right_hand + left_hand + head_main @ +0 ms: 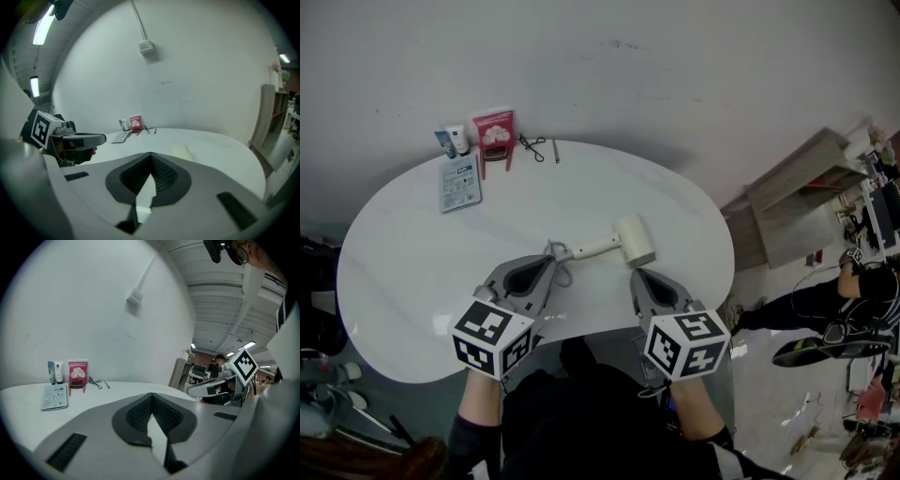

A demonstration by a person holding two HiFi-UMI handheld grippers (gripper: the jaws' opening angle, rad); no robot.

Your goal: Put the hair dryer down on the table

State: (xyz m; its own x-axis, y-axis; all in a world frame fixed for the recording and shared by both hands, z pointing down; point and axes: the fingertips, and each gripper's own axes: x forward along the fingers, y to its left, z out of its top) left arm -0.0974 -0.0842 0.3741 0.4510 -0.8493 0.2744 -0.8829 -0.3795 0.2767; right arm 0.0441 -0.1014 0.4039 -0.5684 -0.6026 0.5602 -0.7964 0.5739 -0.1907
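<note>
Overhead first: white rounded table set against a plain pale wall, grey floor around it. Wooden shelving off to the right, with a person in dark clothes beyond. At the table's far edge, a small tube, a red packet, a printed card lying flat and an eyelash curler. On the near half of the table, hair dryer lying flat: cream-white, stubby barrel to the right, slim handle pointing left, cord looped at the handle's end. Left gripper close by the cord, contact unclear. Right gripper just short of the barrel, not holding it.

Along the left gripper's own jaws: clenched tip to tip, nothing between. Beyond them, bare white tabletop, with the red packet and card far off by the wall. To the right, an open ceiling with strip lights, and the other gripper with its marker cube.

Along the right gripper's own jaws: likewise pressed together and empty. Just past the tips, the dryer's cream barrel resting on the table, apart from the pads. Higher on the wall, a small box with a thin conduit running up.
</note>
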